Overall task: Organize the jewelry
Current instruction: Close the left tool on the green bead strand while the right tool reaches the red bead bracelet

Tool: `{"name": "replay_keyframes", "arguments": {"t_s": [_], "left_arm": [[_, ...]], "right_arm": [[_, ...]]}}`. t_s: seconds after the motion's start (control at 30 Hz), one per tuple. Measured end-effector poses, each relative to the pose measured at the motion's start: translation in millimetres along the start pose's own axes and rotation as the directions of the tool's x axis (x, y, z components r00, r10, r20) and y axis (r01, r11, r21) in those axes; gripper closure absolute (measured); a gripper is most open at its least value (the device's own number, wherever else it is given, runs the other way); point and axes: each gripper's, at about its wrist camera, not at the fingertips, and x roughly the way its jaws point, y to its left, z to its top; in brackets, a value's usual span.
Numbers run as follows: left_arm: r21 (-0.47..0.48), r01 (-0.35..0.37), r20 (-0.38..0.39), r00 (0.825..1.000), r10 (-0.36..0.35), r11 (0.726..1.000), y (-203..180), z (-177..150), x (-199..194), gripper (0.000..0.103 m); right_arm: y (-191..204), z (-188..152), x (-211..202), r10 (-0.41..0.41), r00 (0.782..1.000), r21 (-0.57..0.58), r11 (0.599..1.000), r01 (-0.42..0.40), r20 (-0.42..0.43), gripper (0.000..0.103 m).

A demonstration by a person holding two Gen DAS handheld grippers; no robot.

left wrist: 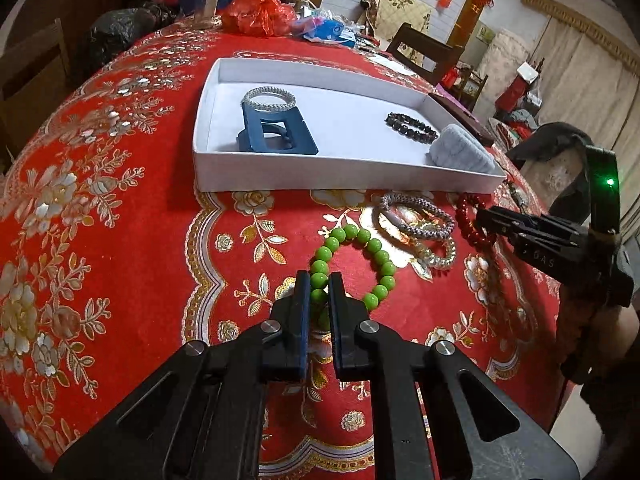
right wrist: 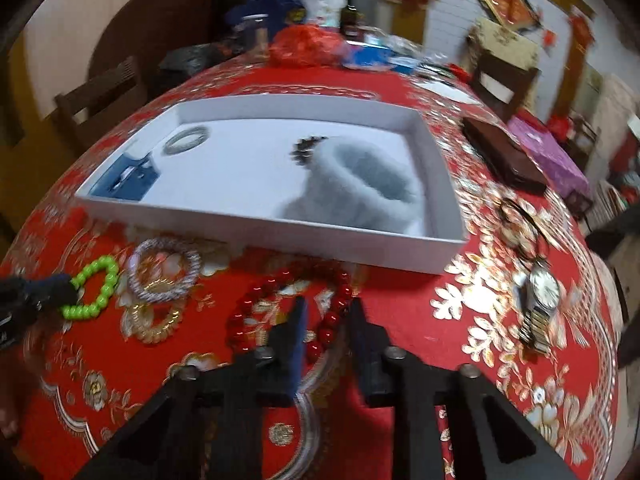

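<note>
Two bracelets are in play for us at once. Our left gripper (left wrist: 319, 285) has its jaws drawn in narrow around the near side of the green bead bracelet (left wrist: 352, 266), a bead or two caught between the pads, so we judge it pinched though still lying on the red tablecloth (left wrist: 132, 240). Its beads are round, glossy and bright lime, strung in a loose loop; we expect it to be light, floppy and slick, so a grip across the strand rather than on a single bead's crown should hold best. Our right gripper (right wrist: 326, 312) stands about half open, holding nothing, its fingers straddling the right side of the red bead bracelet (right wrist: 288, 304), a longer strand of small dark-red shiny beads, limp as well and likely to sag when lifted. Ahead of both grippers sits the white tray (left wrist: 344, 178), already holding a silver bangle (left wrist: 269, 98), a dark bead bracelet (left wrist: 412, 125), a blue stand (left wrist: 276, 136) and a grey cushion (left wrist: 460, 152).
</note>
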Motion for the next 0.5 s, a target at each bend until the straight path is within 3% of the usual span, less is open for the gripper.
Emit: {"name": "replay_keyframes", "arguments": {"t_s": [0.1,0.27,0.5], "left_arm": [[-0.002,0.003,0.000,1.000,-0.003,1.000,1.2,-2.6,-1.8,0.096],[0.006,-0.007,0.000,1.000,0.007,1.000,0.5,-1.2,0.0,0.096],[0.012,-0.019,0.002,1.000,0.019,1.000,-2.6,-0.4,1.7,0.096]], "right_arm": [[-1.8,-2.9,-3.0,0.018,1.000,0.006,1.000,-0.018,-0.001,0.094],[-0.3,-17.6,-19.4,0.044,0.999,0.046,0.998,-0.043,-0.014,0.095],[-0.7,-30.9,-68.1,0.076,0.994,0.136,0.987,-0.086,0.081,0.095]]}}
